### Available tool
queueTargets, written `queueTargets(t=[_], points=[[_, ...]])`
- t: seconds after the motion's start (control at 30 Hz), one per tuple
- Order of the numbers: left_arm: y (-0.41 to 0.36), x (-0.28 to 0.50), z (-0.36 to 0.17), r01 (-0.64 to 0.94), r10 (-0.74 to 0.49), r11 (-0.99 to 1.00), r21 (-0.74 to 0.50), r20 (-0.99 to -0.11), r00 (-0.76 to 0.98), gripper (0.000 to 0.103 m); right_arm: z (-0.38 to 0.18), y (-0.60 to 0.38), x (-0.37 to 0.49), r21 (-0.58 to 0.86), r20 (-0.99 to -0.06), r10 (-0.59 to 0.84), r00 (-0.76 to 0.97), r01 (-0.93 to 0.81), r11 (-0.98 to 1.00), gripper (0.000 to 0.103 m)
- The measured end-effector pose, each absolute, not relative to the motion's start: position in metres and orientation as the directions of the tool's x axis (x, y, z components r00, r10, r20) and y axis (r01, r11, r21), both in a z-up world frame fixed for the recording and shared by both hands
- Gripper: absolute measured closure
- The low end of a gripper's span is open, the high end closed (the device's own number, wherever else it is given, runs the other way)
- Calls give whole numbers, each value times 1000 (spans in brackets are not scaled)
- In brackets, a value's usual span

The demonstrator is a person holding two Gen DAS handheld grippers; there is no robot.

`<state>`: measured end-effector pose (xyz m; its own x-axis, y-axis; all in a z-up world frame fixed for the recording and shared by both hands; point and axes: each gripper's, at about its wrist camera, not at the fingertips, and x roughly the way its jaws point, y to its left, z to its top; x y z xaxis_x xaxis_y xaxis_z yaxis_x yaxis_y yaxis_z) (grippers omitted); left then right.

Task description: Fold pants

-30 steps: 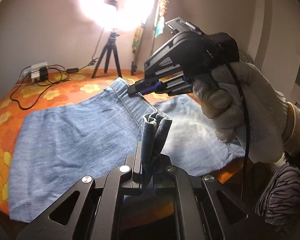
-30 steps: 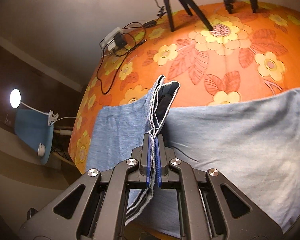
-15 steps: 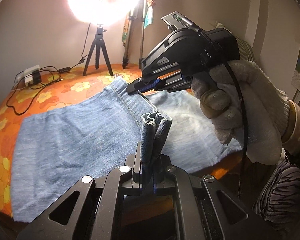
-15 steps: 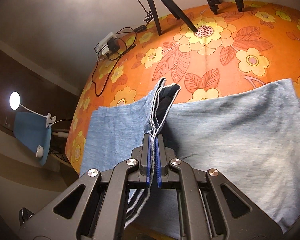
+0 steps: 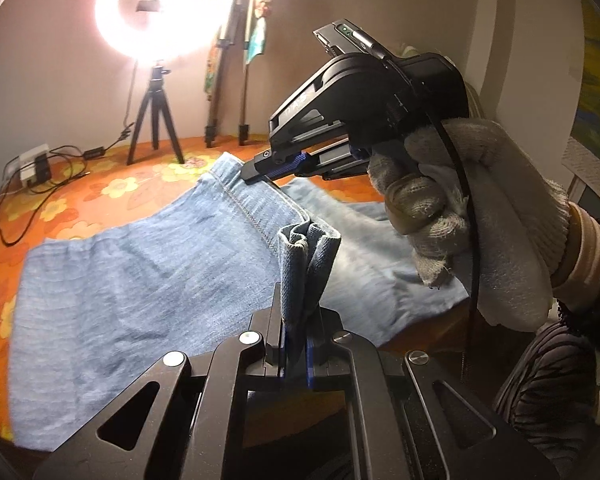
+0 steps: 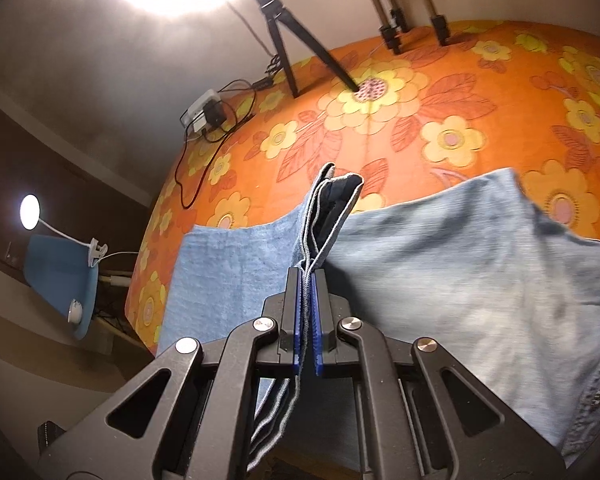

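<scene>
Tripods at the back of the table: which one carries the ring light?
The short black tripod, standing alone to the left under the ring light. The taller stands right of it rise past the glow.

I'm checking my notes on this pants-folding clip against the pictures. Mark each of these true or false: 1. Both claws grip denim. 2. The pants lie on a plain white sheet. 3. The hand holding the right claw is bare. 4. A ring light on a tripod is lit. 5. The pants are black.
1. True: the left claw and the right claw are each shut on the pants.
2. False: they lie on an orange floral cloth.
3. False: the hand wears a white knit glove.
4. True: the ring light glows above its tripod.
5. False: they are light blue denim.
</scene>
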<state>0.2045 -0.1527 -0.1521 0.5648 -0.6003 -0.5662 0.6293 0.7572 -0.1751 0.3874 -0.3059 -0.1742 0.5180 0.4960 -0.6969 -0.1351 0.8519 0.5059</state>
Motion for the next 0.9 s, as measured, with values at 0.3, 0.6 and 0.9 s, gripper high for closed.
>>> queueTargets(t=[0.3,0.6,0.9], points=[[-187,195,-158,671,-640,717,-188,-560,527,98,-157,-362,370,502,-672,452,587,-88,860,101],[-173,203,-167,637,-666,721,-273,-526,529,98,-189,-397,365,599,-691,507,515,15,801,54],[-165,198,-156,636,-666,726,-262,-500,553,98,-239,-394,377,713,-663,609,436,120,691,50]])
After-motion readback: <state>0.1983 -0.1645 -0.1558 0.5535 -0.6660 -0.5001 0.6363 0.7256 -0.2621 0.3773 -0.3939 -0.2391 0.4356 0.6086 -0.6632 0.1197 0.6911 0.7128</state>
